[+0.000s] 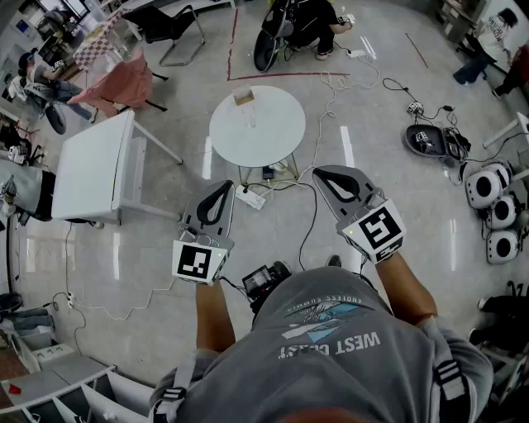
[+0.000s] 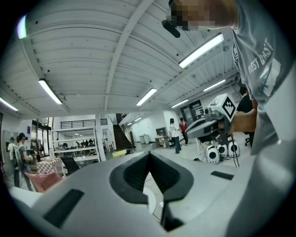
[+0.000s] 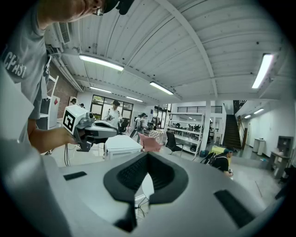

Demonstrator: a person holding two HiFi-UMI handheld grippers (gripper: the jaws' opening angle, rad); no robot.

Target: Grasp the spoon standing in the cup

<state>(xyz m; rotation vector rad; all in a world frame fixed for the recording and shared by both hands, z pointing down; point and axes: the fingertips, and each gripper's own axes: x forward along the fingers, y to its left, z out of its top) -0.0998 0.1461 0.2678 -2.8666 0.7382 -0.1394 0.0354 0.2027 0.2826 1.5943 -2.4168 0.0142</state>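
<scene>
A small clear cup (image 1: 250, 117) stands on the round white table (image 1: 277, 136) ahead of me, and the spoon in it is too thin to make out. A small brown box (image 1: 243, 96) sits just behind the cup. My left gripper (image 1: 225, 185) and right gripper (image 1: 319, 173) are held at waist height, well short of the table, and both point toward it. Each is shut with nothing between its jaws. In the left gripper view the left gripper (image 2: 149, 154) shows its pads meeting at the tip. The right gripper (image 3: 148, 155) looks the same in the right gripper view.
A white rectangular table (image 1: 91, 165) stands at the left, with a pink chair (image 1: 124, 83) behind it. A power strip (image 1: 250, 197) and cables lie on the floor under the round table. White rounded devices (image 1: 488, 206) sit at the right. A person (image 1: 310, 25) crouches beyond the table.
</scene>
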